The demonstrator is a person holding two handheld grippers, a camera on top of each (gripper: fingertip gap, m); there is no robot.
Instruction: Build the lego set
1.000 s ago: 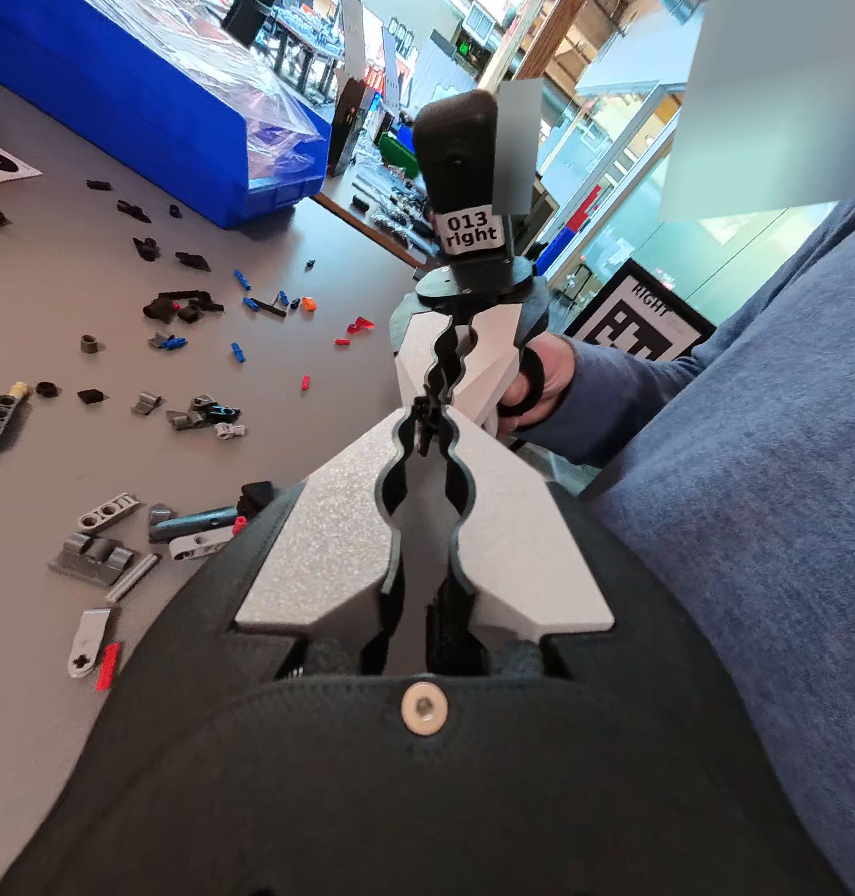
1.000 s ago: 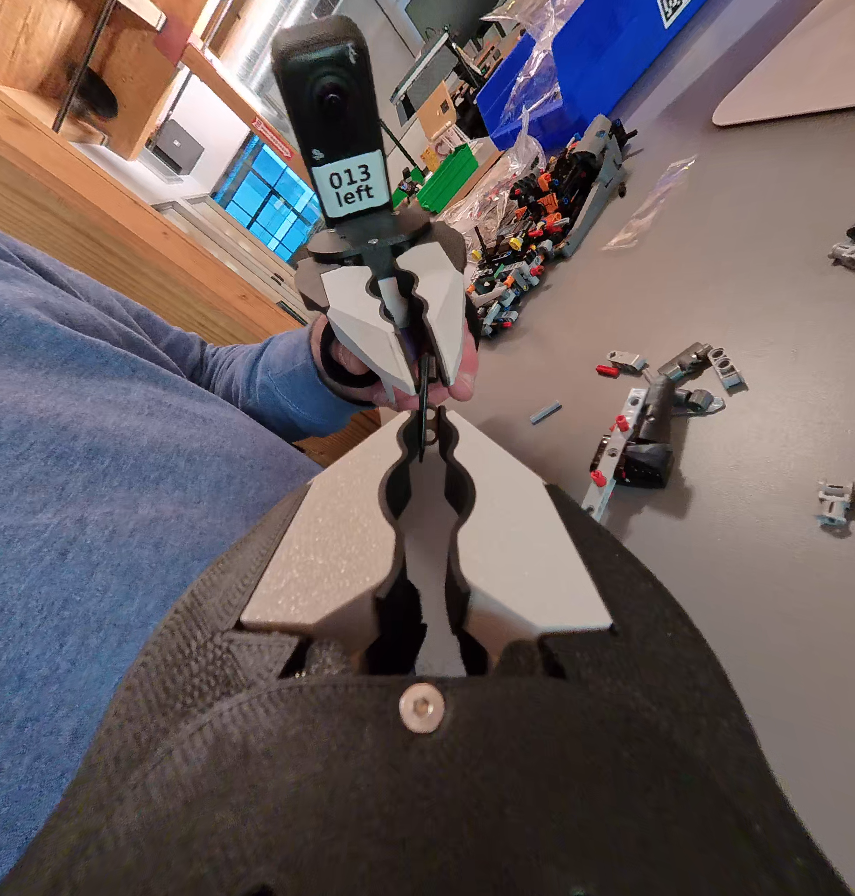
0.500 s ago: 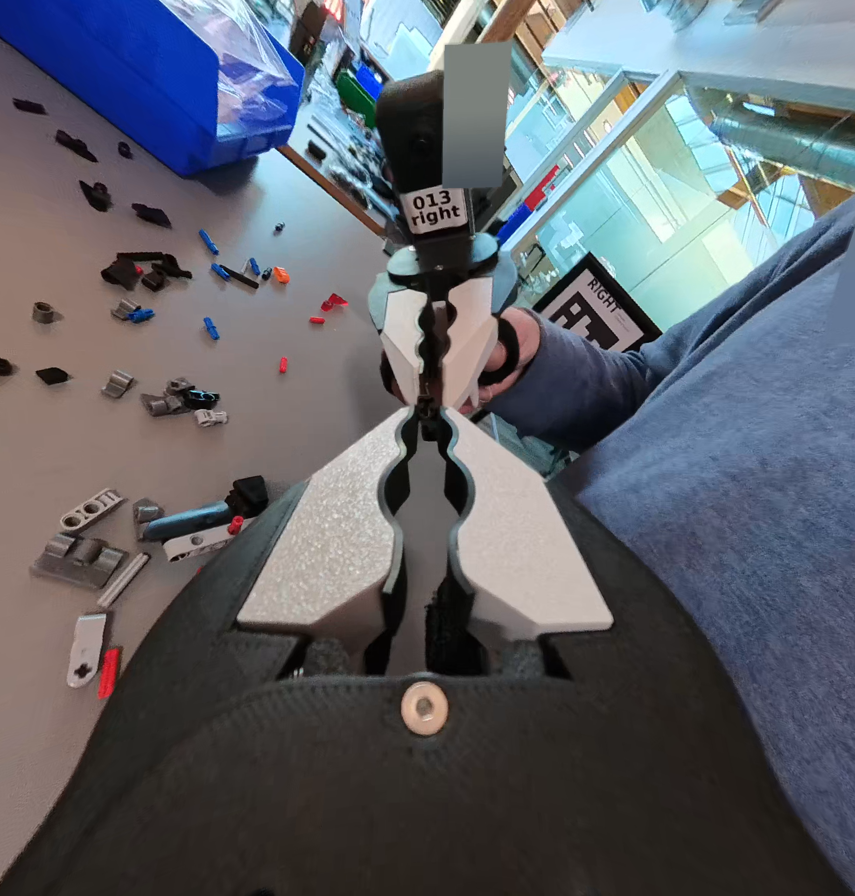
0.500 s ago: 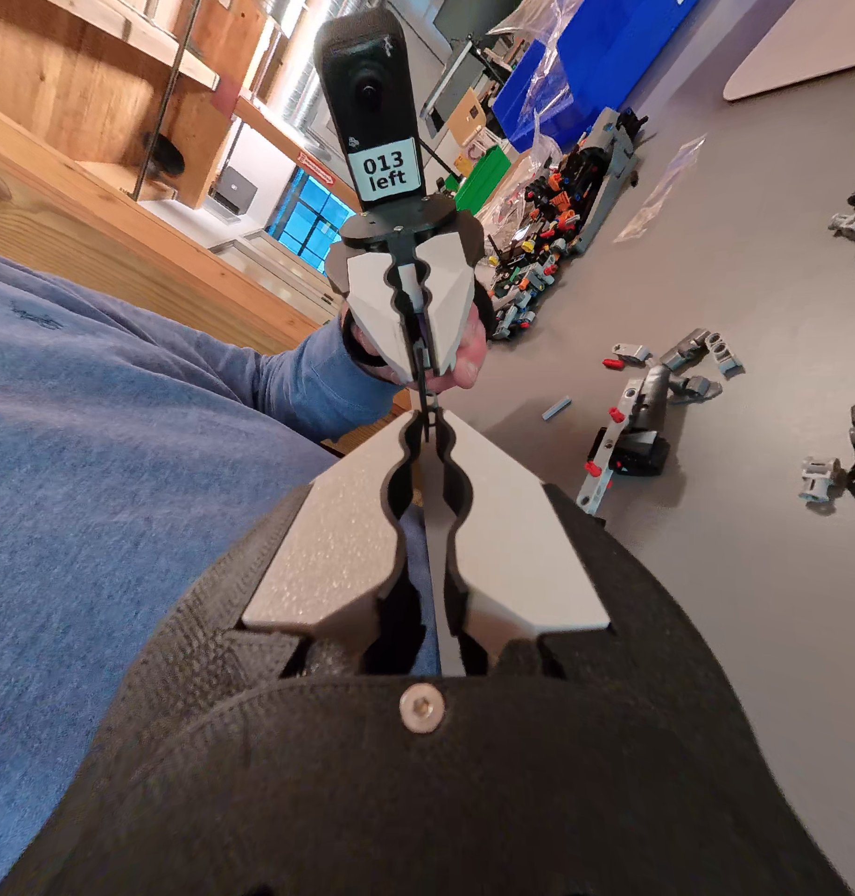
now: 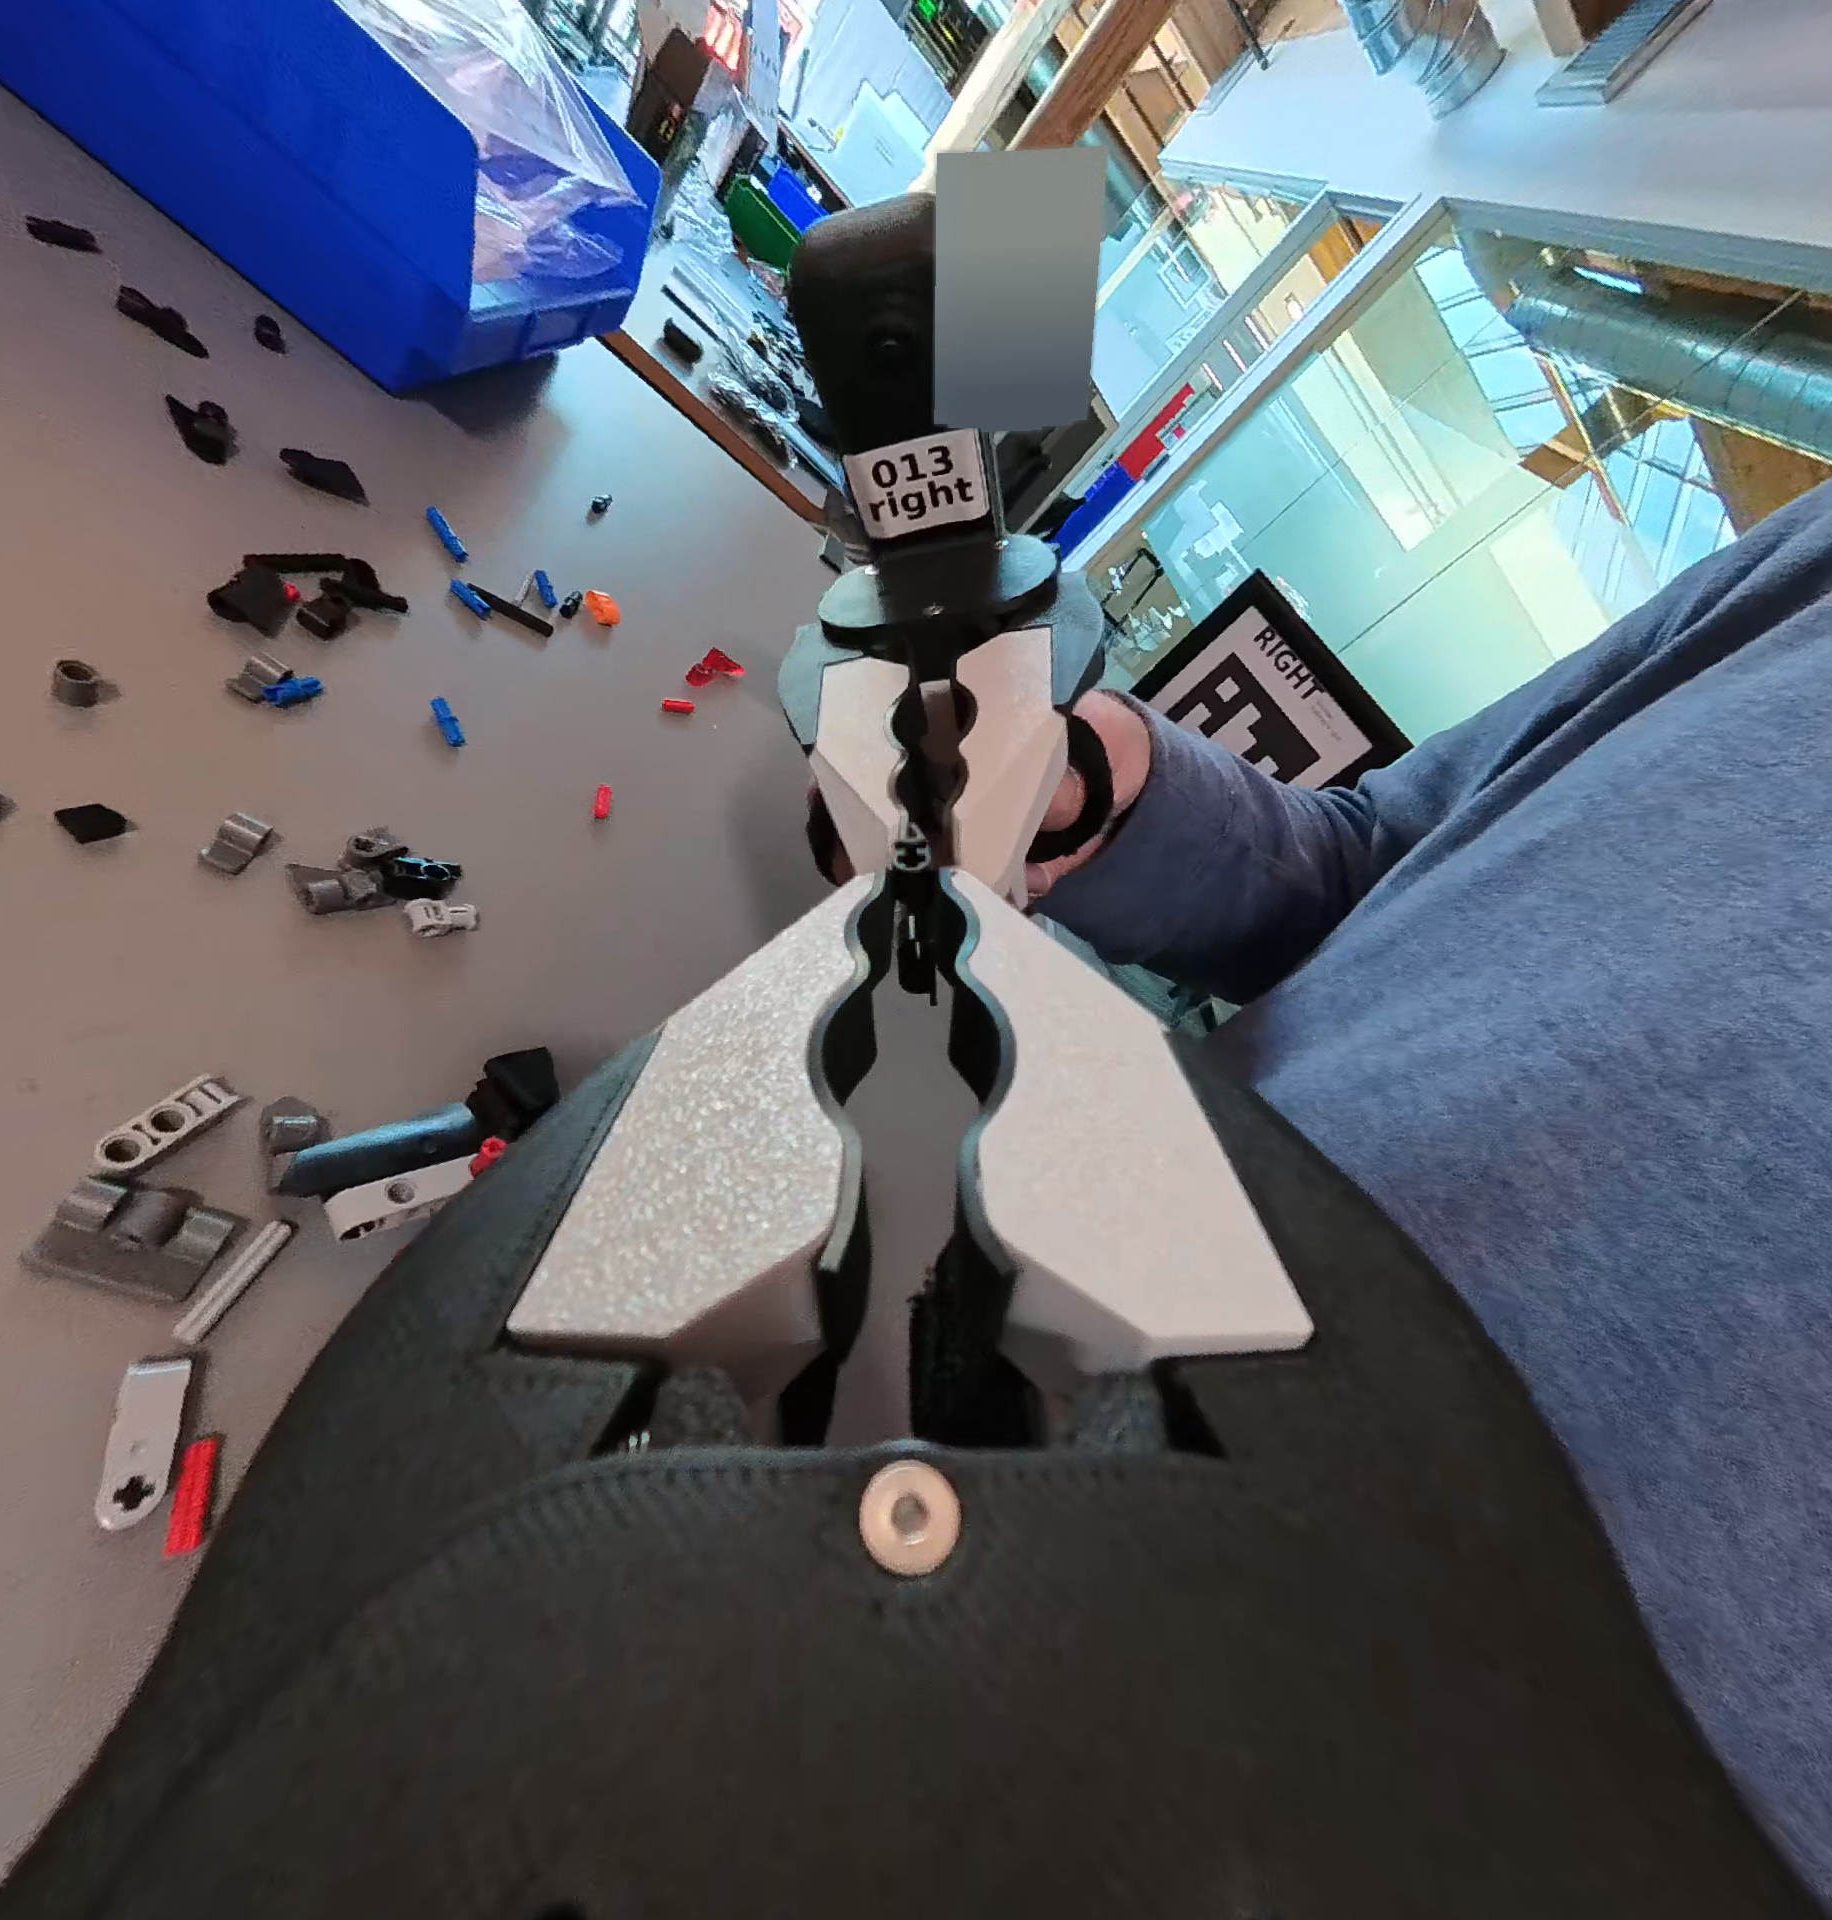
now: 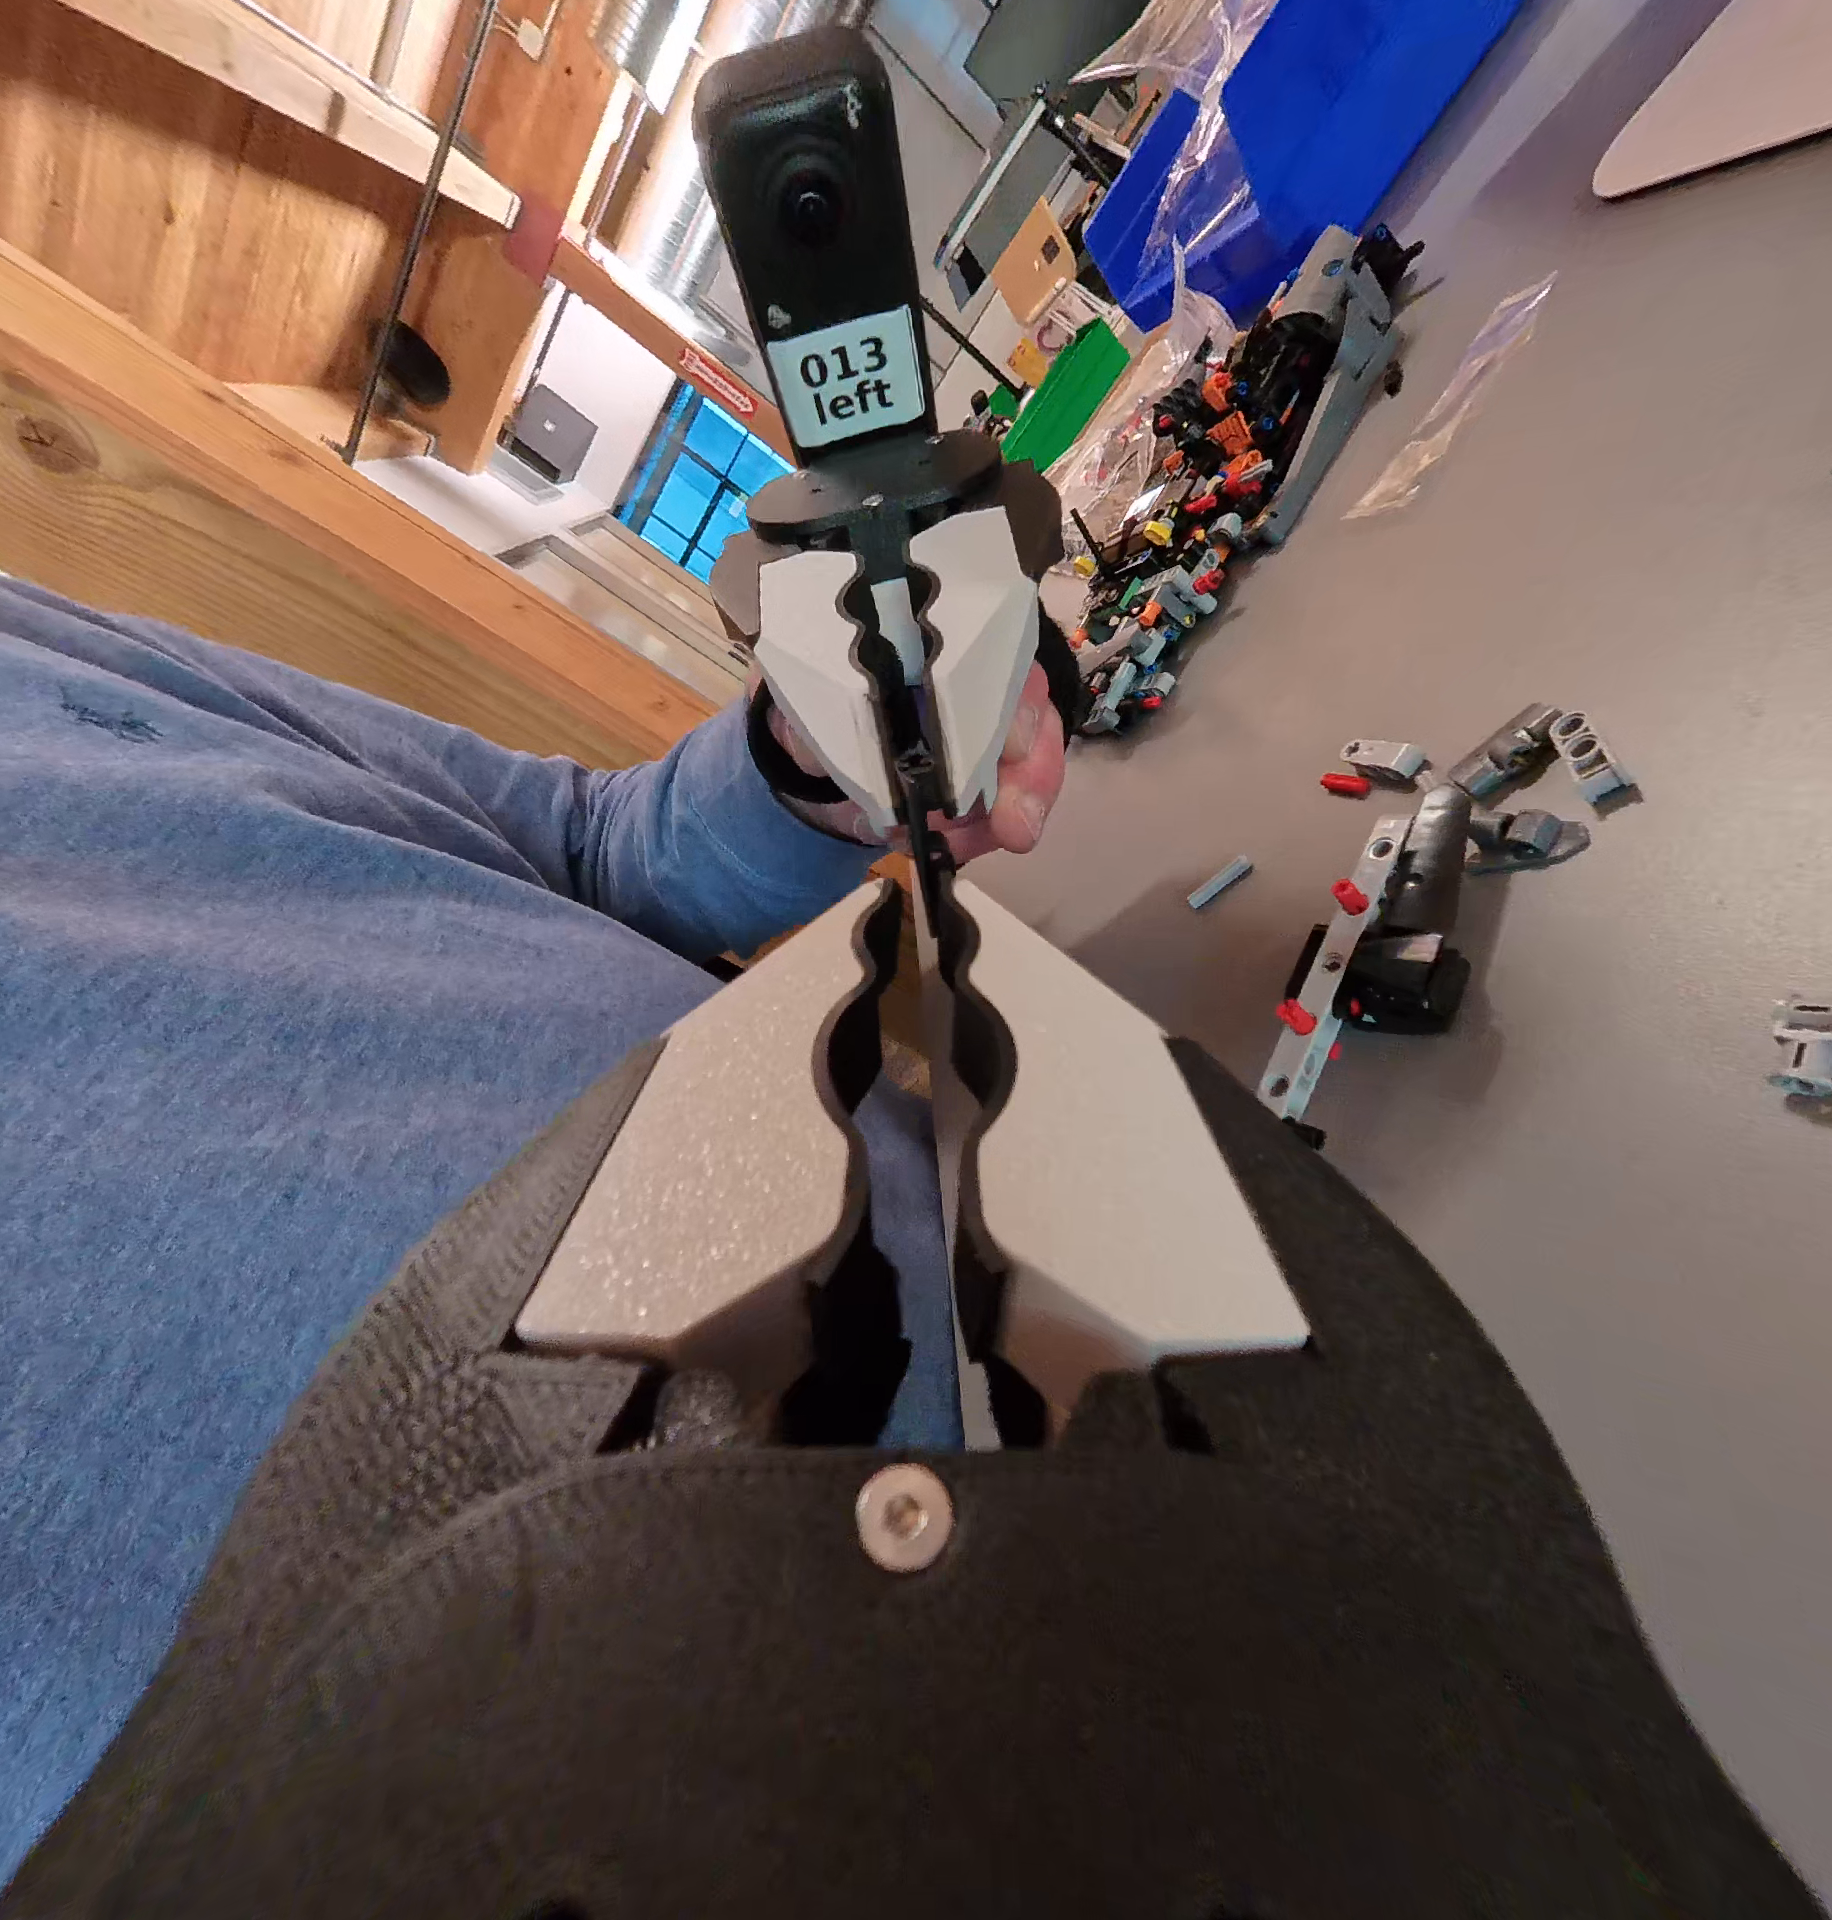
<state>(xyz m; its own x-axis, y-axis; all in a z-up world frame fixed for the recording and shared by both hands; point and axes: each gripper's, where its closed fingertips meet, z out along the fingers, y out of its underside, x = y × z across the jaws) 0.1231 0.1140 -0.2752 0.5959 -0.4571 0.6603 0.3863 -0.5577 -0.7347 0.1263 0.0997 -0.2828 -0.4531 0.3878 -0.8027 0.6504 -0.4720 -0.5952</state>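
Both tongs are raised off the grey table [image 5: 216,987] and point tip to tip at each other, close in front of the person's blue sweater [image 5: 1618,1143]. The left gripper [image 5: 907,891] has its fingers pinched nearly together on a small black lego piece [image 5: 912,940] that stands up between the tips; in the right wrist view the same slim black piece [image 6: 927,831] bridges the gap from the left gripper [image 6: 917,805] down into the tips of the right gripper [image 6: 917,896]. The right gripper [image 5: 917,831] is likewise clenched, its tips meeting on the far end of that piece, so each pair of tongs grips one end. A hand [image 6: 1016,758] wraps the handle behind the left gripper, and another hand [image 5: 1099,758] behind the right one. To the left of the left tongs, on the table, loose parts lie scattered: grey beams [image 5: 164,1117], blue pins [image 5: 444,720], red pins [image 5: 602,802], black bits [image 5: 268,597], and a partly built grey and black assembly [image 5: 403,1153] just beside the tongs' body. Farther beyond them stands a blue bin [image 5: 320,187]. To the right of the right tongs the same assembly [image 6: 1400,935] rests on the table, with a heap of mixed parts [image 6: 1203,488] farther off
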